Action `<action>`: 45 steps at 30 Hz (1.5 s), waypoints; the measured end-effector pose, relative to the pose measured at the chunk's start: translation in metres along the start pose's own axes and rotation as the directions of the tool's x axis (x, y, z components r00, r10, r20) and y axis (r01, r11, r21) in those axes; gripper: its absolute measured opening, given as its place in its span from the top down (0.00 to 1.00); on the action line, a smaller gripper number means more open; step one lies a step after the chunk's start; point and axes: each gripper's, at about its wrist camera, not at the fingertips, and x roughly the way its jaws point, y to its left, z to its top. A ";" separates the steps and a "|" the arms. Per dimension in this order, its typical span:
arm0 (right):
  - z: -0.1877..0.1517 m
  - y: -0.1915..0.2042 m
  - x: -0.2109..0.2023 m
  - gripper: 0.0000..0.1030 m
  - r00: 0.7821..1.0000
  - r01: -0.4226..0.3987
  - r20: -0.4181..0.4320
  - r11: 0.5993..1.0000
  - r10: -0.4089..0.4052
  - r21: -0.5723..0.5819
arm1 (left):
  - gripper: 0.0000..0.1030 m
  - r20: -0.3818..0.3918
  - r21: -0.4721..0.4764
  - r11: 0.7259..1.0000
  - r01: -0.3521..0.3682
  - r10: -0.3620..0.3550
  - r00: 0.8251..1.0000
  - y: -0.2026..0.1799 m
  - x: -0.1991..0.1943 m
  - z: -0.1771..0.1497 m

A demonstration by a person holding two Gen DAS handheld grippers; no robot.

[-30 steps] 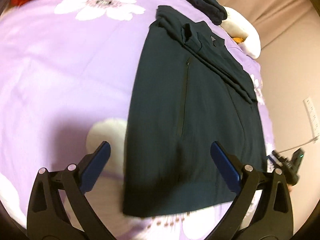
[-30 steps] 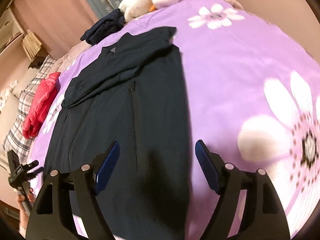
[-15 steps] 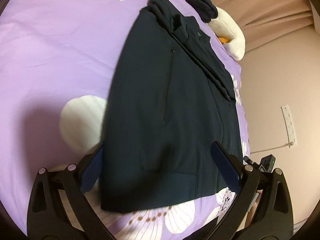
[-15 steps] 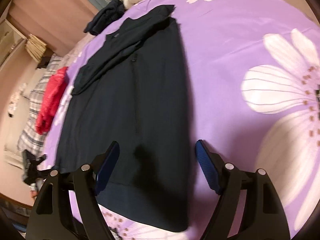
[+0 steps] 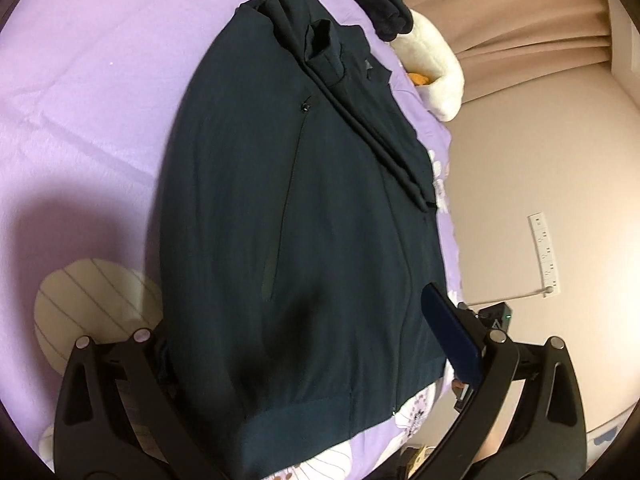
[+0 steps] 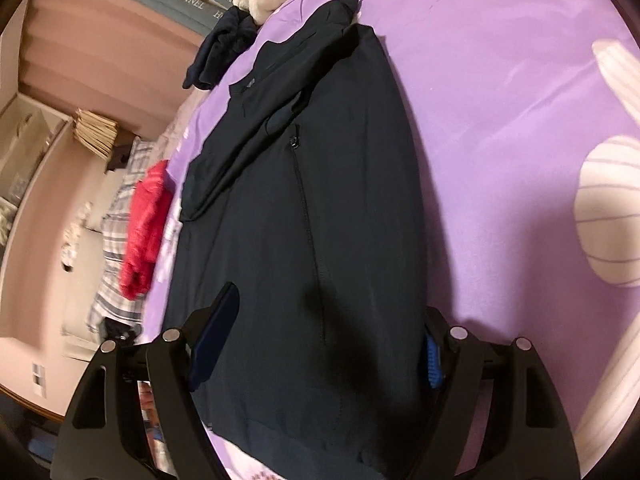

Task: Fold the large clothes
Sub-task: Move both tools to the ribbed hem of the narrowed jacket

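A dark navy zip jacket [image 5: 288,208] lies flat on a purple flowered bedspread [image 5: 88,92], its sleeves folded across the chest and its hem band nearest me. It also shows in the right wrist view [image 6: 304,216]. My left gripper [image 5: 296,336] is open and straddles the jacket's lower part; its left finger is hidden under the jacket's edge. My right gripper [image 6: 320,340] is open and straddles the hem end too, with its right finger partly tucked at the jacket's side edge.
A dark bundle of clothes [image 5: 380,8] and a white plush toy [image 5: 432,68] lie at the far end of the bed. A red garment [image 6: 146,220] lies on a plaid cover beyond the bed's left side. A wall outlet strip [image 5: 544,248] is on the right.
Both grippers have moved down and in toward the jacket's hem end. The jaws now straddle the jacket, where before they hovered higher and farther back.
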 end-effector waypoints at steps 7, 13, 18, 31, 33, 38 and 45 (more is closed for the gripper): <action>-0.019 -0.005 -0.018 0.24 0.996 -0.069 -0.056 0.998 0.069 0.006 | 0.02 -0.029 0.029 0.998 0.047 -0.046 0.999 0.002 -0.014 -0.022; -0.039 -0.007 -0.031 0.24 0.993 -0.085 -0.087 0.996 0.086 0.006 | 0.02 -0.042 0.045 0.998 0.054 -0.052 0.998 -0.002 -0.022 -0.045; -0.055 -0.002 -0.034 0.24 0.991 -0.077 -0.113 0.997 0.074 -0.021 | 0.02 -0.043 0.067 0.998 0.013 -0.011 0.999 -0.009 -0.024 -0.057; -0.054 0.011 -0.012 0.23 0.993 -0.073 -0.093 0.997 0.069 -0.036 | 0.02 -0.011 0.162 0.965 -0.206 0.210 0.978 -0.034 0.003 -0.053; -0.054 0.012 -0.010 0.23 0.993 -0.074 -0.091 0.997 0.070 -0.039 | 0.02 -0.010 0.163 0.963 -0.213 0.218 0.976 -0.034 0.004 -0.053; -0.055 0.013 -0.008 0.23 0.994 -0.073 -0.088 0.996 0.069 -0.047 | 0.02 -0.001 0.154 0.965 -0.213 0.216 0.976 -0.034 0.004 -0.053; -0.057 0.014 -0.010 0.23 0.994 -0.069 -0.085 0.997 0.065 -0.046 | 0.02 0.007 0.146 0.965 -0.220 0.222 0.975 -0.036 0.007 -0.053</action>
